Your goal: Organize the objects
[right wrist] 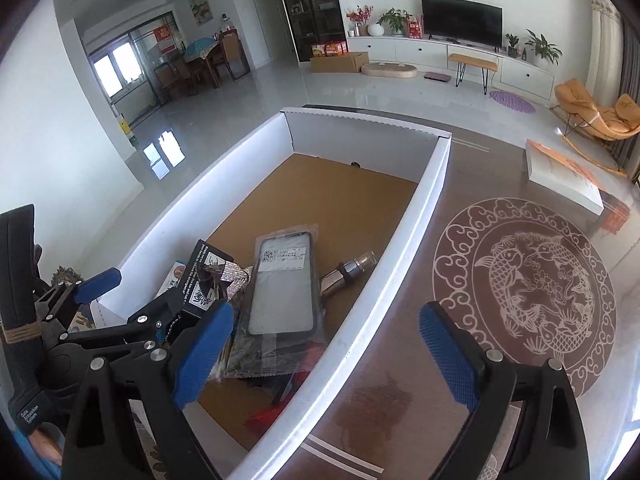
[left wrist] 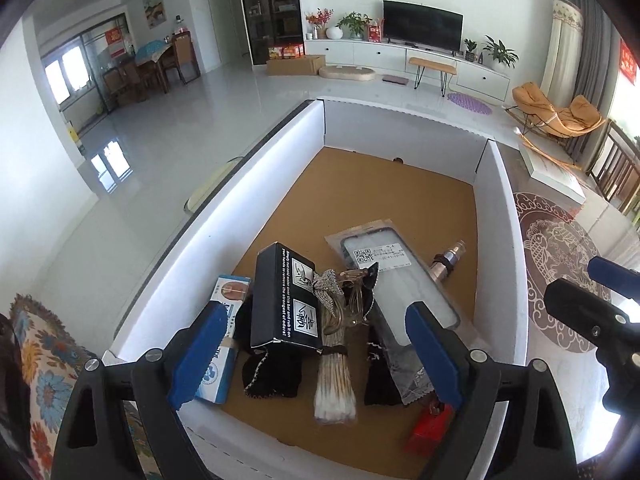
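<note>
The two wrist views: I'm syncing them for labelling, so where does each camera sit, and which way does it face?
Left wrist: above the white box's near end, looking down its length; left gripper open, right gripper at right edge.
Right wrist: over the box's right wall, facing box and table; right gripper open, left gripper at left.
Shared: box, phone case, black carton, TV.

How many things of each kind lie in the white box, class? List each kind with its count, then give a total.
Black carton: 1
Blue-white carton: 1
Phone case in bag: 1
Cotton swab bundle: 1
Metal cylinder: 1
Red item: 1
Rhinestone bow clip: 1
Black pouches: 2
Total: 9
</note>
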The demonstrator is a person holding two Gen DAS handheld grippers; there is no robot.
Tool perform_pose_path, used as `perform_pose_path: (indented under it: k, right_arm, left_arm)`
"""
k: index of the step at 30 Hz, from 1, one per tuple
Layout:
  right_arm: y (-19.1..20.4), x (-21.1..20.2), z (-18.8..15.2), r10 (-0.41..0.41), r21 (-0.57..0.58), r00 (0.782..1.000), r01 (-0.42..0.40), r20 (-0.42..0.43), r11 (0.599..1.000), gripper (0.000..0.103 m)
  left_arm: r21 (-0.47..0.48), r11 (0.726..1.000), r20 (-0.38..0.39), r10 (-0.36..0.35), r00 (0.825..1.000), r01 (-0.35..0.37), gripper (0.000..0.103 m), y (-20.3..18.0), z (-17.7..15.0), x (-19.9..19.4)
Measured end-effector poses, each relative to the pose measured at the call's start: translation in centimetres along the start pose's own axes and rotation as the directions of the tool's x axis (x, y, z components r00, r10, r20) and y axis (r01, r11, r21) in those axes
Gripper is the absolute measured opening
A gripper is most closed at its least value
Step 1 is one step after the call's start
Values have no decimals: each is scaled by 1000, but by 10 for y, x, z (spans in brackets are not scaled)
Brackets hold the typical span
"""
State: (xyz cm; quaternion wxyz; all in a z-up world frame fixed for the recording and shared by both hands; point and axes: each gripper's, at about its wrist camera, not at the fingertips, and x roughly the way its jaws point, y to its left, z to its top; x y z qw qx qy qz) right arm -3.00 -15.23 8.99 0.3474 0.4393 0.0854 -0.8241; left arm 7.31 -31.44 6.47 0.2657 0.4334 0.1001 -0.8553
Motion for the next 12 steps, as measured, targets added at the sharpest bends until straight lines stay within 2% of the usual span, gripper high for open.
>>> perform_pose_path:
  k: [12]
  right_arm:
    - [15,6,-2,-5,-40,1000,5,-2,999,94]
  left_arm:
    - [2,998,36,56,998,-56,91,5,-2,0]
